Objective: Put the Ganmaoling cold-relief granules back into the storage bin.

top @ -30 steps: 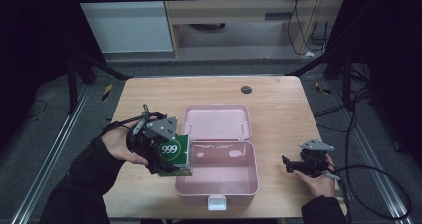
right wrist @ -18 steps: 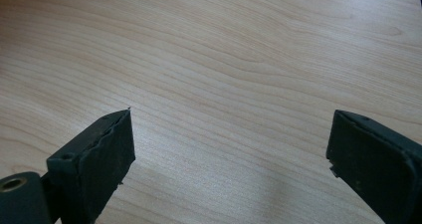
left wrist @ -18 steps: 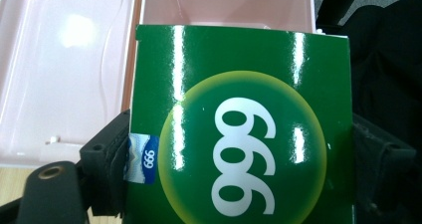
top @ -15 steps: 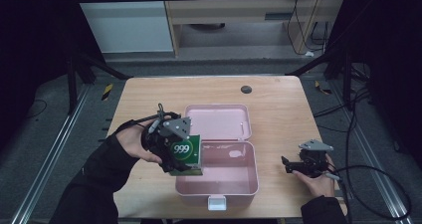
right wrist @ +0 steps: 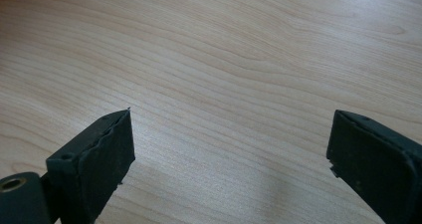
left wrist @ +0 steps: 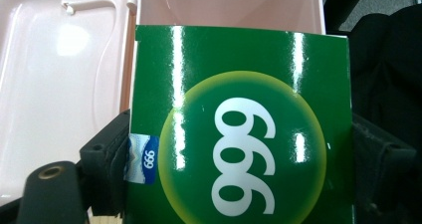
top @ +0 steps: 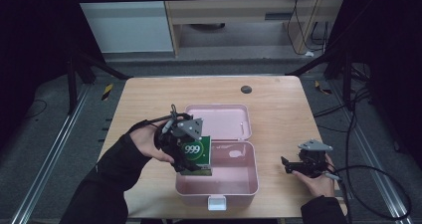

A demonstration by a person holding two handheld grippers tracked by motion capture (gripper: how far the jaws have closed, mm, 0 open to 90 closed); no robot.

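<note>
In the left gripper view the green box (left wrist: 239,129) marked 999 is cut off by the bottom edge and covers most of both jaws of the left tongs (left wrist: 239,184). It also hides much of the pink case (left wrist: 64,84) behind it. In the high view the box's lower end is hidden by the case wall (top: 181,184), so whether it touches the floor inside cannot be told.

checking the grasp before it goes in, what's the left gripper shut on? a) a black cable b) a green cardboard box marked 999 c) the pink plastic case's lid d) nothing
b: the left gripper's black jaws press both sides of the green cardboard box marked 999, held over the open pink plastic case.
</note>
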